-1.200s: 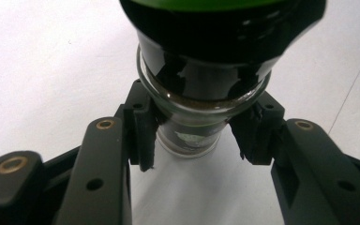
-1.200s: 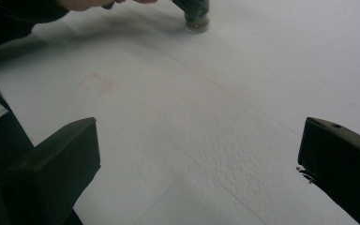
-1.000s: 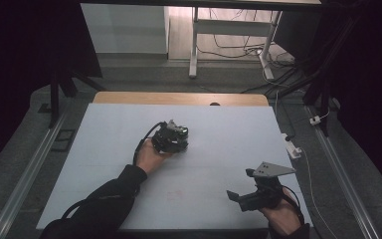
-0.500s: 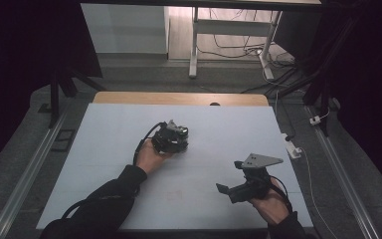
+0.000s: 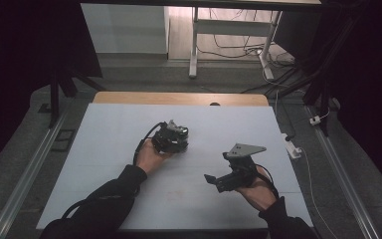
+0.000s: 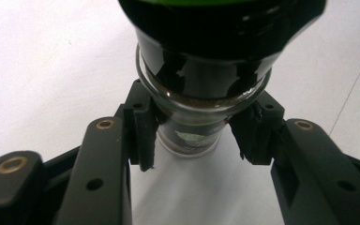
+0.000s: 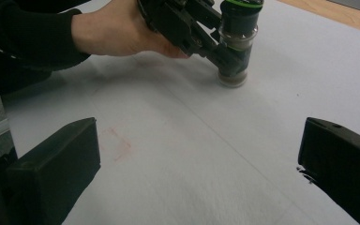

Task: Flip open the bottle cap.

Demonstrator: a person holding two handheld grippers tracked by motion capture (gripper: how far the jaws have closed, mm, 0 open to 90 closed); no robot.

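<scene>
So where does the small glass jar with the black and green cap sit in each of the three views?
High view: the jar sits at centre, at the left gripper.
Left gripper view: top centre, clamped between the black pads.
Right gripper view: upper right of centre, standing on the white table cover.
Shared landmark: the white table cover.

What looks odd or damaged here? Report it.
A faint reddish mark stains the white table cover in front of the right tongs. The spice grinder jar stands upright in the left tongs, nothing spilled.
</scene>
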